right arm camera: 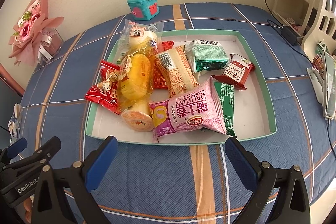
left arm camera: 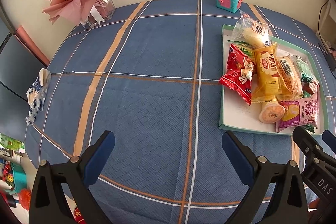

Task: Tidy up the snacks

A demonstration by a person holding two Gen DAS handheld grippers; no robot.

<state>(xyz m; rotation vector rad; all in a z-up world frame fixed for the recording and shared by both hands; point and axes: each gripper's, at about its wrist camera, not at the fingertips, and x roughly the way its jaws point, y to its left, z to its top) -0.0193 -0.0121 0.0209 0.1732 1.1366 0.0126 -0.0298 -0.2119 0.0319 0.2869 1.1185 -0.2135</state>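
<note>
right now both tongs hang spread wide, gripping nothing. the right tongs (right arm camera: 168,157) sit just short of the tray (right arm camera: 271,98) on the worktop, and the pink swiss roll pack (right arm camera: 189,112) lies straight ahead, its long axis crosswise to them. the left tongs (left arm camera: 168,152) face bare cloth, with the tray off to their right, so the right is nearer.

Snack packets I count in the tray (right arm camera: 271,106): about ten
Teal toy boxes (right arm camera: 143,6) behind the tray: one
Bouquets (right arm camera: 31,30) left of the tray: one
Grippers I hold: two
</note>
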